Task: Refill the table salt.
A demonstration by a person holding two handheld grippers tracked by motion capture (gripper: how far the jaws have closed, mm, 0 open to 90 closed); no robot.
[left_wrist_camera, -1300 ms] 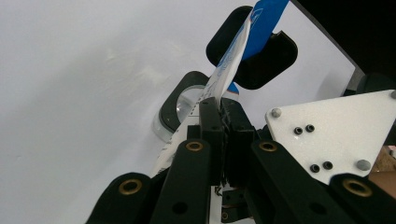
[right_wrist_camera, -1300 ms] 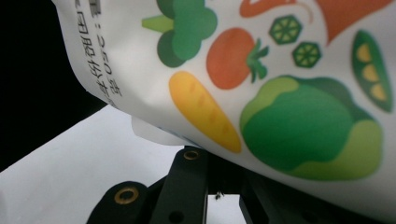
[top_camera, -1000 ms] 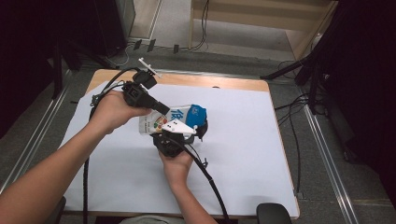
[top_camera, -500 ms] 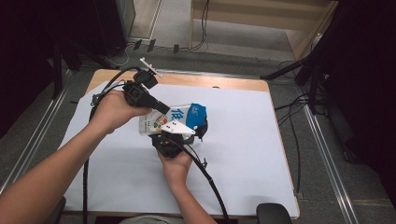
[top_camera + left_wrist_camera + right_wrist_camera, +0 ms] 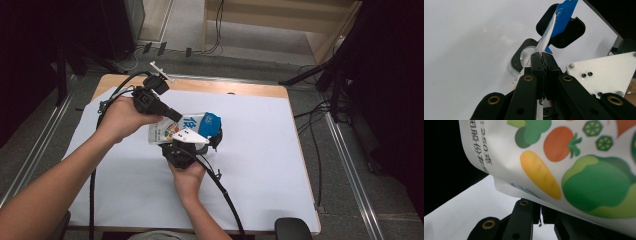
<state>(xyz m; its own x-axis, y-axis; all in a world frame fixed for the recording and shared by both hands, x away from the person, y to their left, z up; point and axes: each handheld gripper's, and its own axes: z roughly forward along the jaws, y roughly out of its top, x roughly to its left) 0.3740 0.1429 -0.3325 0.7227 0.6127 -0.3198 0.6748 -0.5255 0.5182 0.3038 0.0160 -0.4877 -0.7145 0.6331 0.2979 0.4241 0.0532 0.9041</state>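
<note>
Nothing moved: pouch (image 5: 187,127) pinched upright between closed left tongs (image 5: 175,116) and closed right tongs (image 5: 197,142).

"250克" and further Chinese characters along the vegetable-printed pouch (image 5: 574,170) edge

Left forearm enters from lower left of the high view, angled up toward table centre; left hand (image 5: 122,117) wrapped round the left gripper (image 5: 175,116), which points right and slightly down. Jaws pressed together in the left gripper view. Right forearm rises from the bottom edge; right hand (image 5: 187,175) grips the right gripper (image 5: 192,142) from behind, pointing away from the person, jaws closed
</note>
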